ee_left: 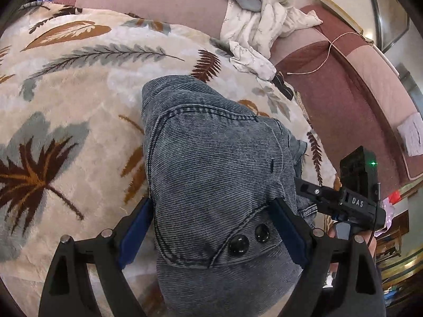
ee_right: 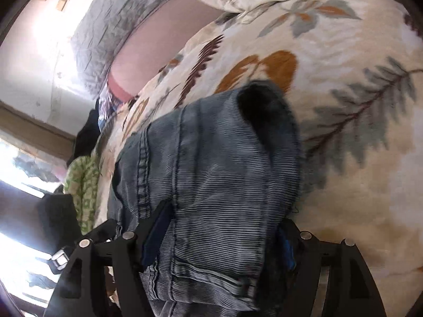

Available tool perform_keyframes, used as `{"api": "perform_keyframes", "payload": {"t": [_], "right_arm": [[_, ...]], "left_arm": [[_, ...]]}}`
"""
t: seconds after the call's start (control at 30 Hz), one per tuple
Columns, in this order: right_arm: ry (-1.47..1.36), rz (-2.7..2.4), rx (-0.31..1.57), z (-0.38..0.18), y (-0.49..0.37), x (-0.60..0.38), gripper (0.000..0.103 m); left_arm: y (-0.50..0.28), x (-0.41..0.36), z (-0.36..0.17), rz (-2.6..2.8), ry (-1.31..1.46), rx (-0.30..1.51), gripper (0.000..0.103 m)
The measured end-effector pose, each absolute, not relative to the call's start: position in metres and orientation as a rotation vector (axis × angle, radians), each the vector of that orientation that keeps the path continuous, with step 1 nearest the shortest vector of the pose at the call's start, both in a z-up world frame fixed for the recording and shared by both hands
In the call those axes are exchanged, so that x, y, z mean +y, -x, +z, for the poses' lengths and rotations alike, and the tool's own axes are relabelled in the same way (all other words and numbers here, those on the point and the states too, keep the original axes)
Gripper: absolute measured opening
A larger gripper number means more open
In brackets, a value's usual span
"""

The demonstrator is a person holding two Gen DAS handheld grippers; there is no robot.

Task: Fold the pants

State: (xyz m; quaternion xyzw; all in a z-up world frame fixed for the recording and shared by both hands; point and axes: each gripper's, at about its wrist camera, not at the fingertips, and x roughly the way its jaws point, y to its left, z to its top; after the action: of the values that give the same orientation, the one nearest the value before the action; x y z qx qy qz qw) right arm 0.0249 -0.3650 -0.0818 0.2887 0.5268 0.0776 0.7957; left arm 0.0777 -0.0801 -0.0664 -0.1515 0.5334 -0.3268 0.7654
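Cream plush blanket [ee_left: 79, 84] printed with brown, rust and grey leaves covers the bed, and the grey-blue denim pants [ee_left: 211, 158] lie on it, bunched into a thick folded stack.

Seen from the left wrist, the left tool [ee_left: 214, 227] has its blue-padded fingers [ee_left: 134, 229] spread wide, one on either flank of the pants' waist end, where two dark buttons [ee_left: 248, 239] sit just between the fingers. Both pads lie against the cloth edges; I cannot tell whether they press hard enough to hold it. Ahead of this tool the denim runs away across the blanket. To its right the right tool's black body [ee_left: 354, 185] shows, with a green light, level with the pants' far side. Beyond the pants, a crumpled cream garment [ee_left: 264, 31] lies on a pink-and-maroon sheet [ee_left: 343, 92].

From the right wrist, the right tool [ee_right: 219, 237] stands wide with a leg of the pants [ee_right: 211, 174] filling the gap between its fingers [ee_right: 156, 235], the hem just behind the pads. Cloth touches both sides. Ahead of it an open leg cuff gapes darkly. To its left lies a green patterned cloth [ee_right: 84, 185].
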Motion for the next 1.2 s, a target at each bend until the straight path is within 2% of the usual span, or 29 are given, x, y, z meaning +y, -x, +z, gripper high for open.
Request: {"api": "perform_keyframes", "payload": {"t": [0.3, 0.37, 0.6, 0.73, 1.03, 1.2], "right_arm": [[-0.649, 0.157, 1.116, -0.084, -0.026, -0.362, 0.053], [-0.646, 0.154, 1.108, -0.082, -0.024, -0.363, 0.049], [-0.625, 0.163, 1.071, -0.07, -0.022, -0.359, 0.04], [-0.618, 0.193, 1.03, -0.057, -0.021, -0.353, 0.036], [-0.56, 0.348, 0.894, -0.016, -0.039, -0.288, 0.036], [-0.525, 0.404, 0.918, -0.019, -0.048, -0.25, 0.035]], "left_arm": [[-0.075, -0.082, -0.065, -0.719, 0.328, 1.139, 0.09], [-0.074, -0.082, -0.063, -0.722, 0.326, 1.127, 0.084], [-0.069, -0.085, -0.05, -0.725, 0.278, 1.074, 0.077], [-0.064, -0.083, -0.032, -0.722, 0.235, 1.012, 0.071], [-0.063, -0.024, 0.016, -0.608, 0.269, 0.871, 0.07], [-0.06, 0.011, 0.018, -0.534, 0.265, 0.87, 0.071]]}}
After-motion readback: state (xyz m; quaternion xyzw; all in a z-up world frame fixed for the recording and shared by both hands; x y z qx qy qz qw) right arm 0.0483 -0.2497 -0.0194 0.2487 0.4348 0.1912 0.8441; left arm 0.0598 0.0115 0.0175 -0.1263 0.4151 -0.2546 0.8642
